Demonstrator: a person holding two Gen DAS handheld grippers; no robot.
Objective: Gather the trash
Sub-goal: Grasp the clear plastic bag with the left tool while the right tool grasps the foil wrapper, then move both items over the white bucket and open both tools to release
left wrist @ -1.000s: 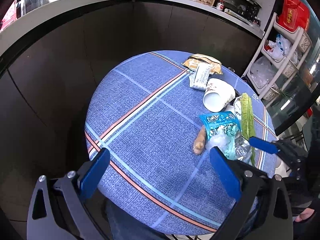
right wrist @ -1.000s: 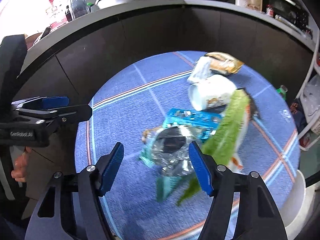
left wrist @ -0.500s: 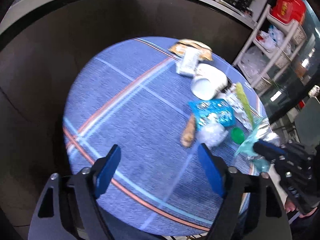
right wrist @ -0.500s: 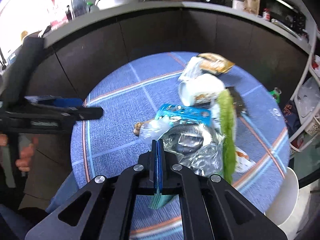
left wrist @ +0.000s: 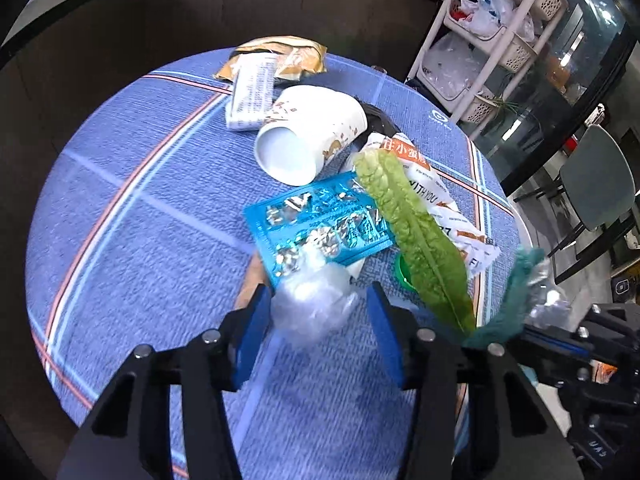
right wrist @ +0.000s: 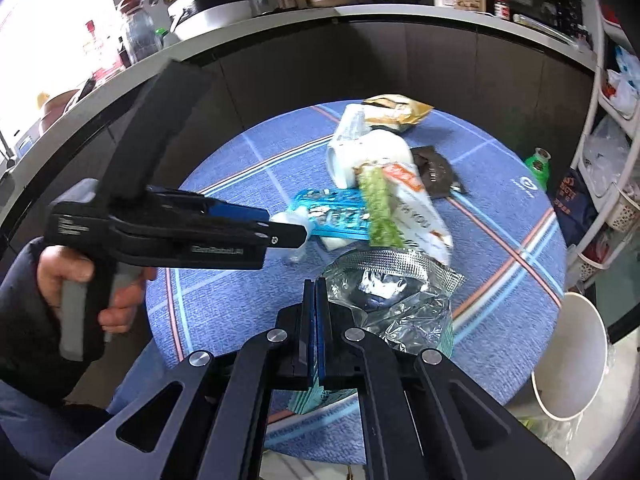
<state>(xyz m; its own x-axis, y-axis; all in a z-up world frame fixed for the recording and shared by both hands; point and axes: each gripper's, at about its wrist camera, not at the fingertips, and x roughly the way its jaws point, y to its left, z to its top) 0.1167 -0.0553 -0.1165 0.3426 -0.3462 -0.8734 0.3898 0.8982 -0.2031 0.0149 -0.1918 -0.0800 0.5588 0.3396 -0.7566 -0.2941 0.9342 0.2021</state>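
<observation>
Two pieces in play. Crumpled clear plastic (left wrist: 316, 308) lies on blue tablecloth (left wrist: 132, 216), touching blue foil packet (left wrist: 320, 222); left gripper (left wrist: 318, 322) has just been closing, jaws about half apart and straddling it, pads apparently not yet pressing. Risk: closing could also snag the packet's corner. Right gripper (right wrist: 315, 324) is clamped tight on silver foil bag (right wrist: 394, 296), lifted over the table edge; white bin (right wrist: 572, 356) is beside it.

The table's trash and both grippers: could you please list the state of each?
Paper cup: on its side, empty.
Foil pouch: torn open, pinched by right gripper.
Clear plastic wad: crumpled, between the closing left gripper fingers.
Lettuce leaf: draped over wrappers.
</observation>
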